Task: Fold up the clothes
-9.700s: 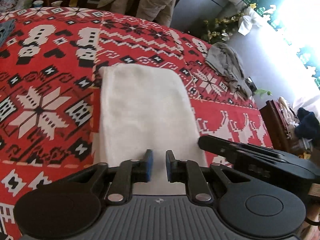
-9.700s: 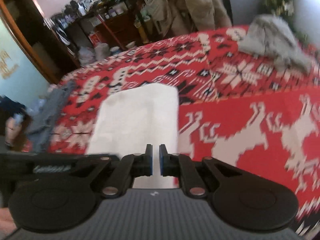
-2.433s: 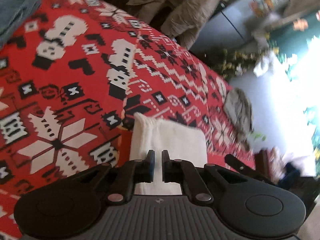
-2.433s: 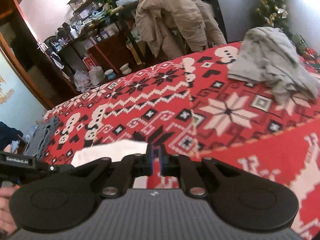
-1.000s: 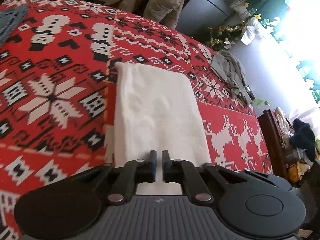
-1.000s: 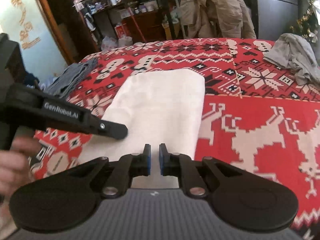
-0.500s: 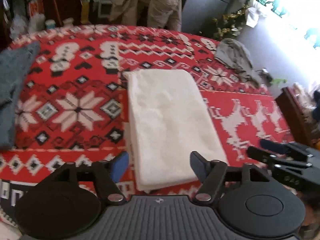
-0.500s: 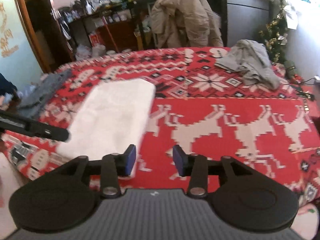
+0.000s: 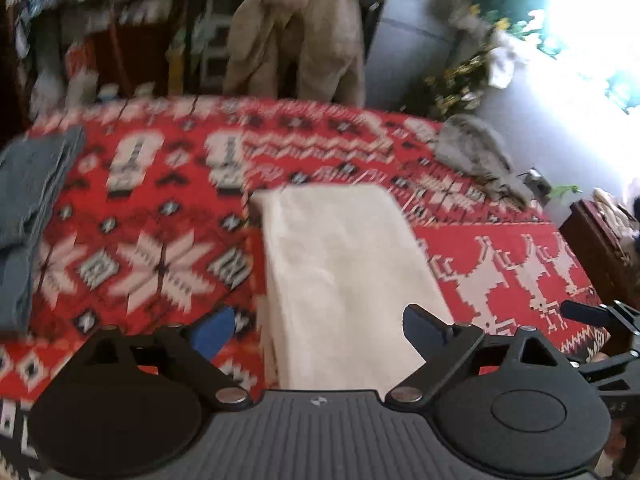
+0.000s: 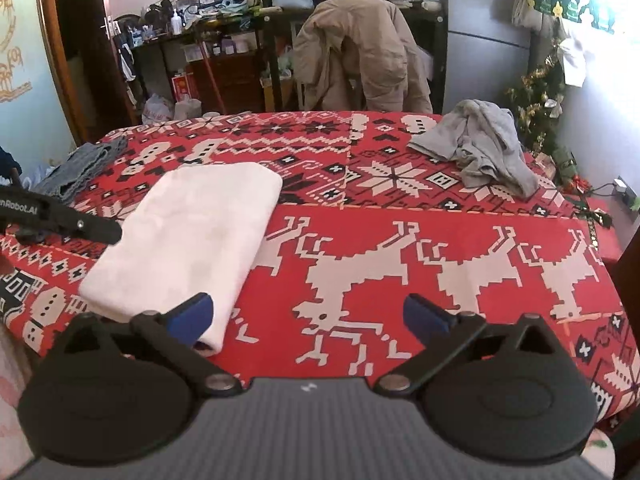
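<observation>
A cluttered room surrounds a table covered with a red cloth patterned in white and black snowflakes, zigzags and reindeer.

The left gripper has its fingers spread wide and still opening; the near end of the folded white towel shows in the gap between them, but the pads do not press on it. The right gripper likewise has its fingers wide apart and opening, with only the red cloth between them; its left finger stands in front of the towel's near corner, and whether it touches cannot be told.

The folded white towel lies flat as a long rectangle on the left half of the table, its near short edge close to the table's front edge. In the right wrist view the left gripper's black finger reaches in from the left edge, beside the towel's left side.

Further out, a crumpled grey garment sits near the table's far right corner, well apart from the towel. A grey-blue folded garment lies at the table's left edge. Behind the table a beige jacket hangs over a chair, with crowded shelves to its left and a small decorated Christmas tree to the right.
</observation>
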`<state>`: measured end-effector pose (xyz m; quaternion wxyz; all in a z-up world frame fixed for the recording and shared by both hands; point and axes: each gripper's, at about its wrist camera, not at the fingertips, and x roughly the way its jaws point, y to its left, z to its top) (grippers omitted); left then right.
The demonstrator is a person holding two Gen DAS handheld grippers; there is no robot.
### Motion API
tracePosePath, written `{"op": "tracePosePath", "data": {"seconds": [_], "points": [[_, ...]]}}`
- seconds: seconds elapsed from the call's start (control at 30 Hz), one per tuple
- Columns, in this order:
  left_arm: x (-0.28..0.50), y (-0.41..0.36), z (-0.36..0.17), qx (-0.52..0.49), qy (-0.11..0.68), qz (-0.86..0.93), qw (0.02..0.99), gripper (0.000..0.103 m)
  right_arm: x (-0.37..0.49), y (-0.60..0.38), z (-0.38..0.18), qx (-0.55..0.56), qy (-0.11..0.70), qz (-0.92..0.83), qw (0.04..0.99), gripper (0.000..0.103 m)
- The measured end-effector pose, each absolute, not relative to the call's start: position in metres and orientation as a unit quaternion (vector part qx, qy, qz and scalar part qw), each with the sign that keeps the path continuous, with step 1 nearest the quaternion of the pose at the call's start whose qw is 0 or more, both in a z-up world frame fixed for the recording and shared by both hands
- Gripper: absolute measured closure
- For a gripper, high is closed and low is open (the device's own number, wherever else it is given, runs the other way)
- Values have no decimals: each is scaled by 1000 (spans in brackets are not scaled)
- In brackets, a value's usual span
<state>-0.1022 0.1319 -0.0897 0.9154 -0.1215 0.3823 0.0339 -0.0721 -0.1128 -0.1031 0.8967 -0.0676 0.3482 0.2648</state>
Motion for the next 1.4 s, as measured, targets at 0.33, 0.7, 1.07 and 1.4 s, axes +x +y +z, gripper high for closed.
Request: {"op": "tracePosePath", "data": {"seconds": [0.33,0.7,1.07,1.4], "points": [[-88,106,-88,-91,370,3,925,38,-76,-104,-123,-81,271,235,930,1],[-66,75,-106,-59,381,-25,922,101,-54,-80,-139,-106,292,265,913,86],[-58,63,-117,-59,409,-46,910,103,-46,-50,-150,-163,282,382,865,103],[-75,51,-118,-82,421,-67,901,103,-71,-50,-143,-183,291,390,854,103]]}}
